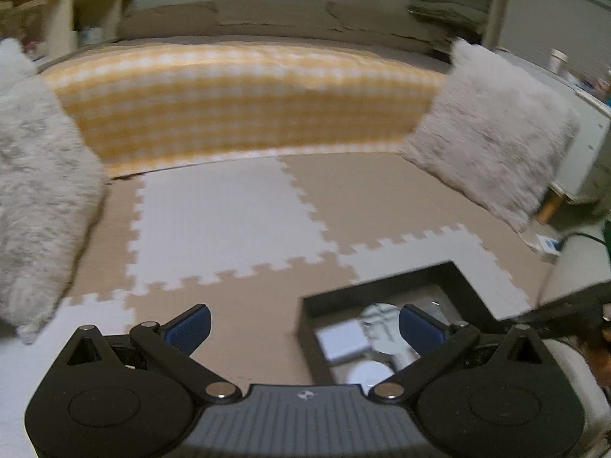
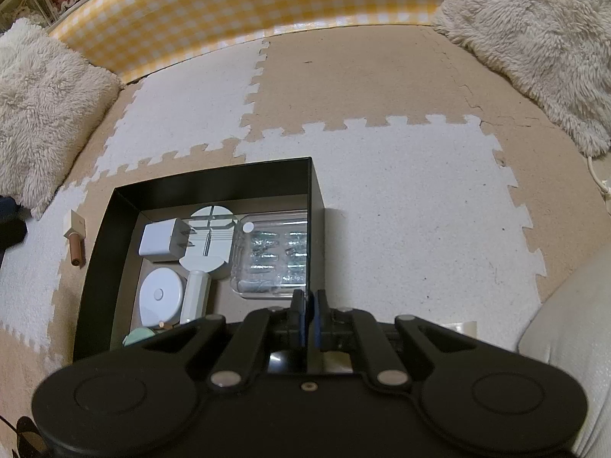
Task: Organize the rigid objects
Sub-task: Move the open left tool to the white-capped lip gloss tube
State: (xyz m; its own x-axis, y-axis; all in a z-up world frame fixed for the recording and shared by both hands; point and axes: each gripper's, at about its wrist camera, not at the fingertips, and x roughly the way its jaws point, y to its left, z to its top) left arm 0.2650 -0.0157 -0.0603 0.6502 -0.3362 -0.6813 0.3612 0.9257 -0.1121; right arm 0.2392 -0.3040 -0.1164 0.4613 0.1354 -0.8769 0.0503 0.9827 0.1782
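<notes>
We see a black square box [image 2: 214, 179] on the foam puzzle mat [image 2: 401, 210], holding a white plug adapter [image 2: 160, 242], a round white disc [image 2: 208, 242] and a ribbed clear plastic case [image 2: 273, 253]. Our right gripper [image 2: 307, 313] hangs above it, blue pads pressed together, empty. Our left gripper [image 1: 305, 328] is spread wide, empty.

No readable text, labels or numbers show in either view.
</notes>
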